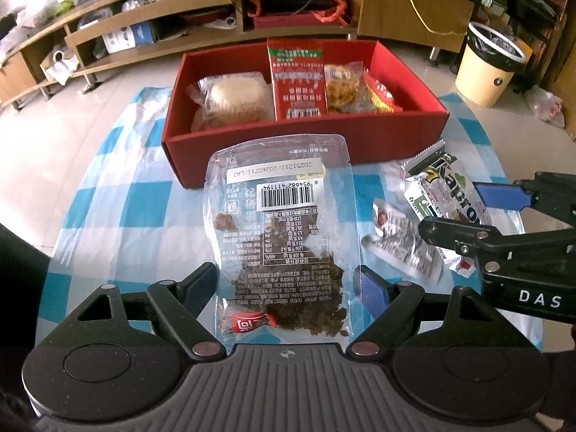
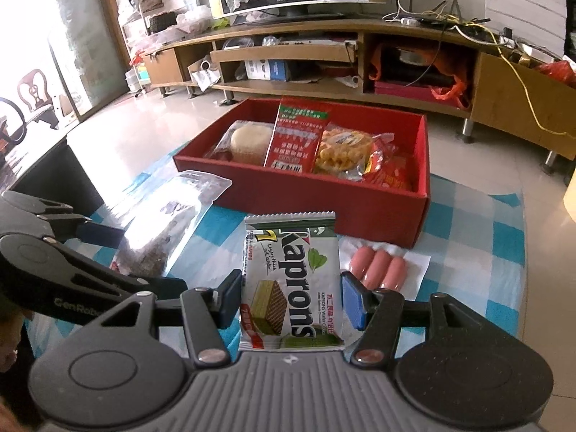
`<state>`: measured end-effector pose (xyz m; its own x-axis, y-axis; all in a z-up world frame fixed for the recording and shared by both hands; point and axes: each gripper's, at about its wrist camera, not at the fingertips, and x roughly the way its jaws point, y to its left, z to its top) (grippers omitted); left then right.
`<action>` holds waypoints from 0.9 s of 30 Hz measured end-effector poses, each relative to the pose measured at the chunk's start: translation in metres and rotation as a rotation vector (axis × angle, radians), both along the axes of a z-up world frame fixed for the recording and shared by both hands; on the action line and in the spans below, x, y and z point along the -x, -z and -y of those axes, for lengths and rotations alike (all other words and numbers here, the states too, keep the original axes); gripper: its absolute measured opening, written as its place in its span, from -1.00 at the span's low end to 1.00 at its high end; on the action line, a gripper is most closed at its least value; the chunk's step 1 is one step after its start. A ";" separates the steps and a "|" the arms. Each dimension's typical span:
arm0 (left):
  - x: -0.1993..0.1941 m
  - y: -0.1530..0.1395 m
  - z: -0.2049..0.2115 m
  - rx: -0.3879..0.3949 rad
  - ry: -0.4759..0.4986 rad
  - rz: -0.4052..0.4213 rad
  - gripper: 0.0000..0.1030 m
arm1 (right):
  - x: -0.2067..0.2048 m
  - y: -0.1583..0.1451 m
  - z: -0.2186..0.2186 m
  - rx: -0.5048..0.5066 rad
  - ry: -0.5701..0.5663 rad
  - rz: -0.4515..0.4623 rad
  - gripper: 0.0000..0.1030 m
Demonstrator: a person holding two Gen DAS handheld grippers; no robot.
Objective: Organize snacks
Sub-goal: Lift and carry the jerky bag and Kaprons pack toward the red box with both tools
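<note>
My left gripper (image 1: 288,286) is shut on a clear bag of dark dried snack (image 1: 284,216), its pads pressing the bag's lower edges. The bag's barcode label faces up and it reaches toward the red box (image 1: 306,147). My right gripper (image 2: 292,298) is shut on a green and white Kaprons wafer pack (image 2: 291,280), held just in front of the box (image 2: 324,194). In the left wrist view the right gripper (image 1: 464,212) comes in from the right with the wafer pack (image 1: 442,194). The left gripper (image 2: 136,257) and its bag (image 2: 162,223) show at the left of the right wrist view.
The box holds a wrapped bun (image 1: 230,97), a red and green pack (image 1: 298,79), a yellow snack bag (image 1: 342,86) and a red packet (image 1: 381,97). A pack of sausages (image 2: 378,266) lies on the blue checked cloth (image 1: 144,198). A cream bin (image 1: 486,72) stands right; a TV bench (image 2: 360,36) behind.
</note>
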<state>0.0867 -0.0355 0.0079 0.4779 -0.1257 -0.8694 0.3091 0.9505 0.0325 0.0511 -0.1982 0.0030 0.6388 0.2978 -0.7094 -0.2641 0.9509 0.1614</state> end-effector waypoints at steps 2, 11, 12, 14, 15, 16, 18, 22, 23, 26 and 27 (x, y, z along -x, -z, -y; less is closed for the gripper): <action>-0.003 -0.003 0.002 0.002 -0.001 0.010 0.68 | -0.003 -0.002 0.001 -0.001 0.005 0.006 0.10; -0.020 -0.011 0.009 0.017 -0.015 0.040 0.68 | -0.020 -0.011 0.007 -0.025 0.035 0.036 0.10; -0.022 -0.012 0.009 0.018 -0.017 0.043 0.68 | -0.021 -0.011 0.007 -0.026 0.038 0.039 0.10; -0.026 -0.014 0.010 0.020 -0.021 0.050 0.68 | -0.025 -0.013 0.009 -0.030 0.044 0.045 0.10; -0.028 -0.015 0.011 0.023 -0.022 0.053 0.68 | -0.027 -0.014 0.009 -0.032 0.048 0.048 0.10; -0.030 -0.016 0.012 0.025 -0.024 0.055 0.68 | -0.028 -0.014 0.010 -0.033 0.051 0.051 0.10; -0.034 -0.017 0.013 0.028 -0.027 0.060 0.68 | -0.032 -0.016 0.012 -0.036 0.057 0.058 0.10; -0.042 -0.019 0.015 0.031 -0.033 0.069 0.68 | -0.039 -0.018 0.014 -0.042 0.069 0.067 0.10; -0.044 -0.019 0.016 0.031 -0.035 0.071 0.68 | -0.041 -0.018 0.015 -0.045 0.072 0.067 0.10; -0.051 -0.020 0.018 0.033 -0.039 0.075 0.68 | -0.049 -0.018 0.017 -0.046 0.080 0.072 0.10; -0.053 -0.020 0.018 0.034 -0.041 0.077 0.68 | -0.050 -0.019 0.018 -0.046 0.082 0.074 0.10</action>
<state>0.1394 -0.0530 0.0281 0.5482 -0.1336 -0.8256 0.2678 0.9632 0.0219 0.1013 -0.2160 0.0216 0.7124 0.2742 -0.6460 -0.1989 0.9617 0.1888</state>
